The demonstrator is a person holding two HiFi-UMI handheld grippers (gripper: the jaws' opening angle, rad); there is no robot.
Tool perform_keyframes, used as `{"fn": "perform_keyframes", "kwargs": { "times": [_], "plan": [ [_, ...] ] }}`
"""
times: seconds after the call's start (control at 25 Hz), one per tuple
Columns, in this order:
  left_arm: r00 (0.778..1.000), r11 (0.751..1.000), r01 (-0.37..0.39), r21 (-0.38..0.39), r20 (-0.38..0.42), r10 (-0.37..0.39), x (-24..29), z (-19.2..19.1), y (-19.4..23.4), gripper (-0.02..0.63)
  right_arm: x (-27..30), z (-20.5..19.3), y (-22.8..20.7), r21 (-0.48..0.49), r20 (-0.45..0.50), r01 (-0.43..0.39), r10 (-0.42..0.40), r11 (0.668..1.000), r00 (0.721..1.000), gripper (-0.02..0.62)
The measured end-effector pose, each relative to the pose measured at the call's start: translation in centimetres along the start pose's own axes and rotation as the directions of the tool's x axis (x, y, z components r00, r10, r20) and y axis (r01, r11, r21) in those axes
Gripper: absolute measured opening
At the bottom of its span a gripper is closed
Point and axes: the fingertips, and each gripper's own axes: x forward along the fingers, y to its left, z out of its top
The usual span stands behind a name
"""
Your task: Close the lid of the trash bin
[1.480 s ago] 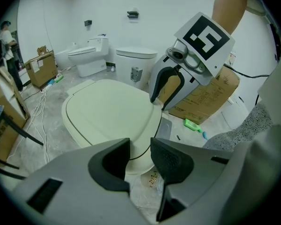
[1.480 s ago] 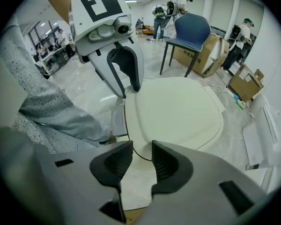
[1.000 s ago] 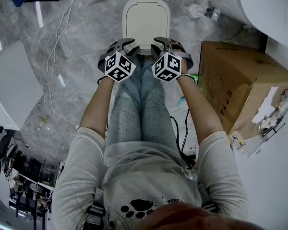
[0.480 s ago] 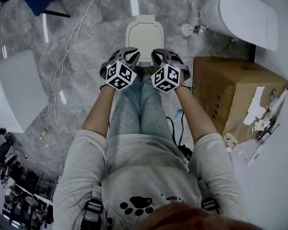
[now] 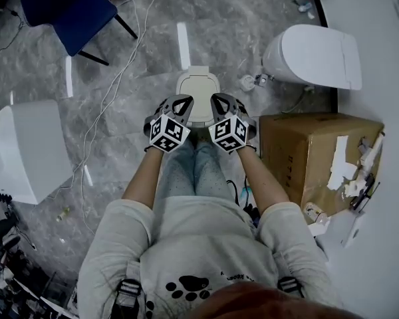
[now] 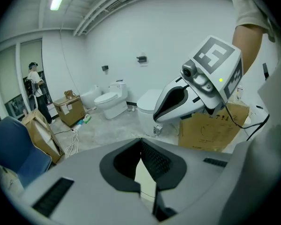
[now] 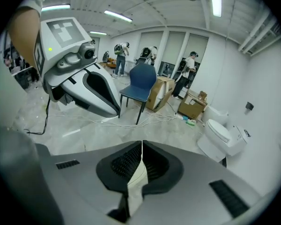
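The white trash bin [image 5: 198, 85] stands on the grey marble floor in front of the person's knees, its lid lying flat on top. Both grippers hang side by side above its near edge, clear of it. My left gripper [image 5: 184, 101] and my right gripper [image 5: 217, 100] have just been closing, and both now stand shut with nothing between the jaws. In the left gripper view the left gripper [image 6: 141, 140] has its pads together, and a strip of the cream bin [image 6: 145, 178] shows below them. The right gripper [image 7: 142, 143] looks the same in its own view.
A white toilet [image 5: 312, 55] stands at the back right. An open cardboard box [image 5: 316, 155] sits close on the right, a blue chair [image 5: 73, 12] at the back left, a white block [image 5: 23, 148] on the left. Cables [image 5: 106, 92] trail over the floor.
Both grippers have risen away from the bin and their jaws have gone from open to shut. The head view has pulled back, so the bin looks smaller.
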Motion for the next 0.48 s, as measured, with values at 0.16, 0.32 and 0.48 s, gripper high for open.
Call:
{"fn": "perform_keyframes", "kwargs": {
  "times": [0.16,0.32,0.48],
  "plan": [
    [0.998,0.999,-0.050,-0.014,0.040,0.050,-2.5,3.0,1.0,0.020,-2.2,3.3,-2.0,0.055,0.059,0.061,-0.064,0.997,0.996,0.035],
    [0.988,0.993,-0.106,-0.059,0.105,0.112,-5.5,6.2,2.0,0.020,-4.8,6.7,-3.4,0.095,0.121,0.114,-0.125,0.989,0.985,0.034],
    [0.966,0.980,-0.165,-0.108,0.182,0.183,-8.3,10.0,3.3,0.020,-7.3,10.0,-4.8,0.169,0.182,0.147,-0.177,0.975,0.967,0.034]
  ]
}}
